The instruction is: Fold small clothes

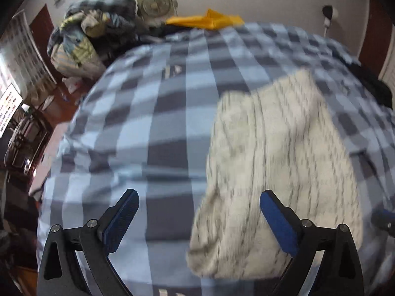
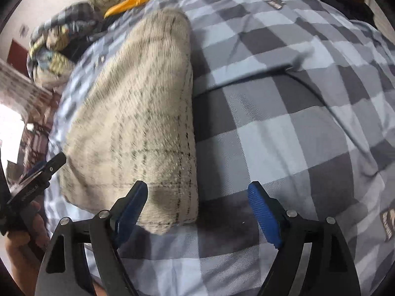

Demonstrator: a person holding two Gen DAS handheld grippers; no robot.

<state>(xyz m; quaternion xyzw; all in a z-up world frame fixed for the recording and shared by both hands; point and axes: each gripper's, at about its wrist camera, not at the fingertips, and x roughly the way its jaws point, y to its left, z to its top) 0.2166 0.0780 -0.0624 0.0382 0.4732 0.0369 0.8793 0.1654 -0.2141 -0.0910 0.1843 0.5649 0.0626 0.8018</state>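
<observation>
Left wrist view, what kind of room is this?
Most likely a bedroom: a bed with a blue-grey checked cover, a heap of bedding and clothes beside it, and a cream knitted garment laid out on the cover.

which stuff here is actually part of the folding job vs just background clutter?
Part of the job:
cream knit garment, lying folded on the checked bedspread
left gripper, open, empty
right gripper, open, empty

Just lying about:
yellow cloth at the far edge of the bed
heap of bedding
fan by the wall
dark garment at the bed's right edge
</observation>
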